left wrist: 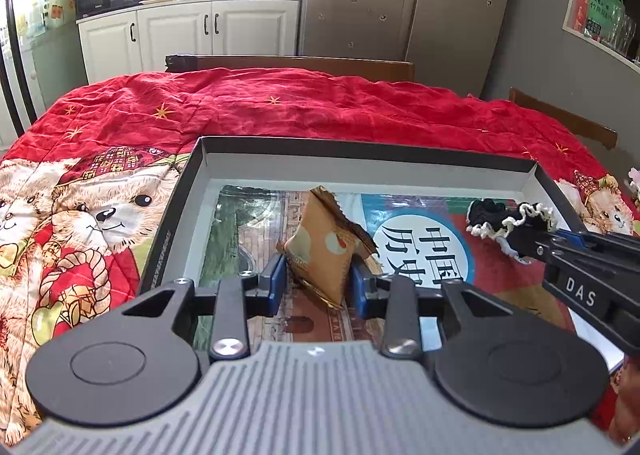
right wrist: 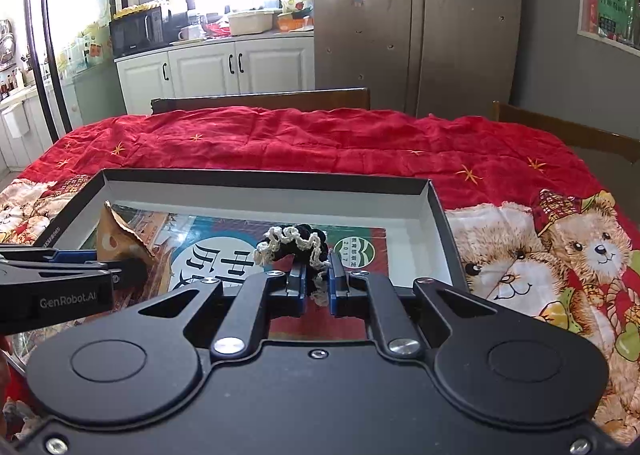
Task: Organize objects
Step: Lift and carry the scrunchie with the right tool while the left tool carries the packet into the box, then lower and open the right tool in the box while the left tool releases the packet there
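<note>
An orange snack packet [left wrist: 322, 251] is held upright between the blue pads of the left gripper [left wrist: 320, 279], whose jaws are clamped against its two sides; its crimped top corner points upward. It is held over the left half of a shallow black box lid [left wrist: 366, 147] with a white inner wall. Whether the packet's lower edge touches the floor of the lid cannot be told. In the right wrist view the same packet [right wrist: 116, 239] is seen at the left, beside the tip of the left gripper [right wrist: 120, 271].

A black scrunchie with cream lace trim [right wrist: 294, 243] is pinched between the narrowly set pads of the right gripper [right wrist: 317, 287], over the middle of the lid [right wrist: 434, 223]; part of its trim hangs down between the pads. From the left wrist, the scrunchie [left wrist: 508, 221] is seen at the tip of the right gripper [left wrist: 532, 247], near the lid's right wall.

The floor of the lid is covered by a printed booklet [left wrist: 424, 255] with large Chinese characters on a white disc. The lid rests on a red quilt [left wrist: 280, 107] with teddy bear prints.
</note>
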Motion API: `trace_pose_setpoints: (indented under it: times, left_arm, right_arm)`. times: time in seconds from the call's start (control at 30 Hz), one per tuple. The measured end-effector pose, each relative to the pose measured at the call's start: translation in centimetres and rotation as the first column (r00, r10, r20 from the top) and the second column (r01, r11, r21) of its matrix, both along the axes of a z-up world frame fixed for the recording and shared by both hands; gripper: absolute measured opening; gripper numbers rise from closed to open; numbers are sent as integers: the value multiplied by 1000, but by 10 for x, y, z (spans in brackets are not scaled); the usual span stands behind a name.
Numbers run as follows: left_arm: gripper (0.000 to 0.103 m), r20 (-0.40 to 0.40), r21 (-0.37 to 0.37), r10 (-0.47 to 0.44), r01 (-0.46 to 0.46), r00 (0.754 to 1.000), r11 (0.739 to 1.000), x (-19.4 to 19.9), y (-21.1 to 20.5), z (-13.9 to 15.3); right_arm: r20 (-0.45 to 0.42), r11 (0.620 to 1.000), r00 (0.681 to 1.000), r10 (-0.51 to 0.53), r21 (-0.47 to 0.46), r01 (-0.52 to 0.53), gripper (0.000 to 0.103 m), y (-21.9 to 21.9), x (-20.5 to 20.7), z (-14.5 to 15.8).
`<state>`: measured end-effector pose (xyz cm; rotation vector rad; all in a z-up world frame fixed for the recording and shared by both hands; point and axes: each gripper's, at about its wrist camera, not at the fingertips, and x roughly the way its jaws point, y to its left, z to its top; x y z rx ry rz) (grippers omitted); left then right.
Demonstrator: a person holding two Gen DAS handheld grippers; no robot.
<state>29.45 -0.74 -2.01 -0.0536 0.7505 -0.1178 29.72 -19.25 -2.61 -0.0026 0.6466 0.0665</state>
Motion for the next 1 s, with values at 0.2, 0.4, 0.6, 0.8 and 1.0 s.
trace_pose_setpoints:
  times: [0.2,0.4,0.6,0.8,1.0]
  left_arm:
    - [39,1,2,2,-2,1000,1000,1,1,0]
    - [50,8,22,-3,3,1000,1000,1,0,-1]
    - [57,12,37,-11,11,1000,999,-2,-4,-1]
    - [64,12,38,1,-1,1000,999,-2,-1,-1]
    - [72,28,47,-2,1,1000,999,-7,-2,4]
  right_arm:
    - [-17,1000,1000,17,9,-17,10,1,3,-3]
    - [-28,999,999,28,28,-27,10,0,4,-4]
    - [-42,999,999,29,36,-27,17,-2,5,-5]
    - [-41,999,998,40,22,-39,30,-1,4,-5]
    - [-15,999,999,53,-1,-53,40,3,-2,1]
